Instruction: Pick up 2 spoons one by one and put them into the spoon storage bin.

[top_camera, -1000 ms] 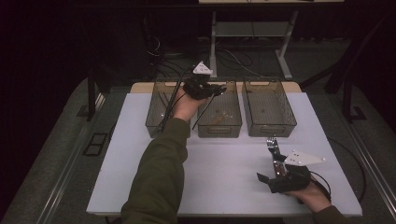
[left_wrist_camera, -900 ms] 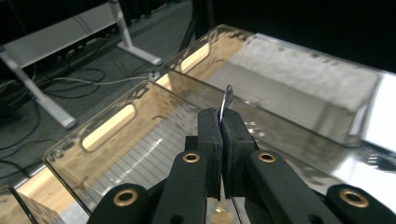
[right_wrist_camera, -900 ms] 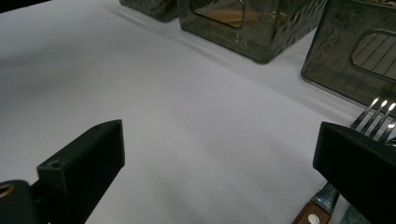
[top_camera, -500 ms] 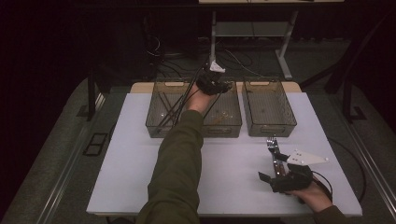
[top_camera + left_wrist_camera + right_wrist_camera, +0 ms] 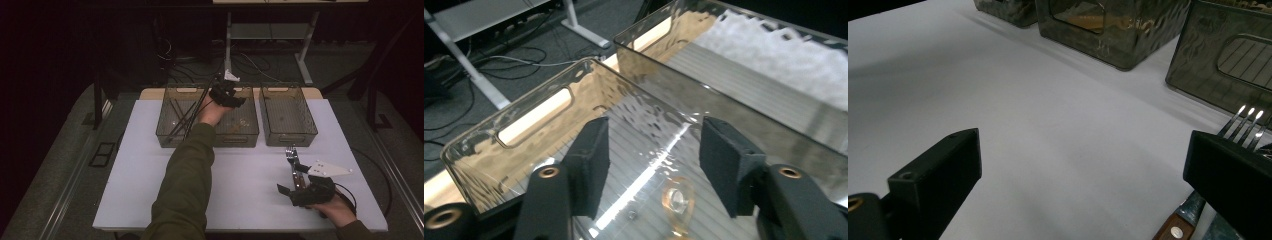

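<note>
My left gripper (image 5: 232, 97) is reached out over the far end of the middle clear bin (image 5: 240, 137). In the left gripper view my left gripper (image 5: 654, 150) is open with nothing between its pads, above the bin's ribbed floor, where a small round clear piece (image 5: 676, 200) lies. My right gripper (image 5: 292, 179) rests low over the white table (image 5: 150, 170) at the front right. It stands wide open (image 5: 1083, 150) and empty. Forks (image 5: 292, 160) lie on the table beside its right jaw, tines (image 5: 1248, 117) pointing toward the bins.
Three clear bins stand in a row at the table's back: left (image 5: 172, 135), middle, and right (image 5: 287, 137). A dark cable (image 5: 192, 112) runs across the left bin. Beyond the table are cables on the floor and desk legs (image 5: 302, 60).
My left gripper has moved right and a little farther back, from the left side of the middle bin to over its far end. The right gripper and forks have stayed put.
</note>
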Action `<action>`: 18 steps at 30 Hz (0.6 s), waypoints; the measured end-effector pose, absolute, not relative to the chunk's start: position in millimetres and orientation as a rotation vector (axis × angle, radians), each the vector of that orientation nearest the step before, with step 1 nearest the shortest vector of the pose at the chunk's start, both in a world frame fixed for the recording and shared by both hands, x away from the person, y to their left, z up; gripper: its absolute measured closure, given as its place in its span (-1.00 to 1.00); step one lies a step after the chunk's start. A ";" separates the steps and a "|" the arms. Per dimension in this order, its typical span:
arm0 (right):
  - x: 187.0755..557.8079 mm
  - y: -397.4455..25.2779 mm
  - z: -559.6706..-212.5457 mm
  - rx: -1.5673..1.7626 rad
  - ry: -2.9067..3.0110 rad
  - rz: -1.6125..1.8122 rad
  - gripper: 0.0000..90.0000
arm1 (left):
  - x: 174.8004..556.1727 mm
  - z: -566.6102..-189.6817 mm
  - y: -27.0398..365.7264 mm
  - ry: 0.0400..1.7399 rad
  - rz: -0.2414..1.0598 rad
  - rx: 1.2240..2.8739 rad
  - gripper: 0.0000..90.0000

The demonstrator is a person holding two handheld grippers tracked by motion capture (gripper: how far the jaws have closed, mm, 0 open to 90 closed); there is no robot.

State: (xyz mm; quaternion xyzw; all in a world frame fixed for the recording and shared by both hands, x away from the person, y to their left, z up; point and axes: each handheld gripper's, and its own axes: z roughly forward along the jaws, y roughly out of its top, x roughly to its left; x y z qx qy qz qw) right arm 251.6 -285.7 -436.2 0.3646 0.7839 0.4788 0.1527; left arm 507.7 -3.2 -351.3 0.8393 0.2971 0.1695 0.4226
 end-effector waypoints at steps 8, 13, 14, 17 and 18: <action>251.8 -285.3 -436.4 1.046 2.256 1.366 -0.96 | 481.2 -343.5 12.1 0.727 0.359 2.090 -0.28; 251.7 -284.3 -436.7 1.039 2.262 1.364 -0.96 | 460.1 -343.4 21.3 0.700 0.301 2.055 -0.41; 251.5 -284.1 -437.0 1.035 2.264 1.362 -0.96 | 455.1 -343.5 22.9 0.695 0.292 2.050 -0.43; 251.0 -283.4 -437.5 1.038 2.270 1.357 -0.96 | 440.8 -345.4 28.2 0.669 0.275 2.059 -0.50; 251.1 -283.1 -437.7 1.043 2.272 1.354 -0.96 | 436.5 -346.1 30.1 0.659 0.272 2.069 -0.52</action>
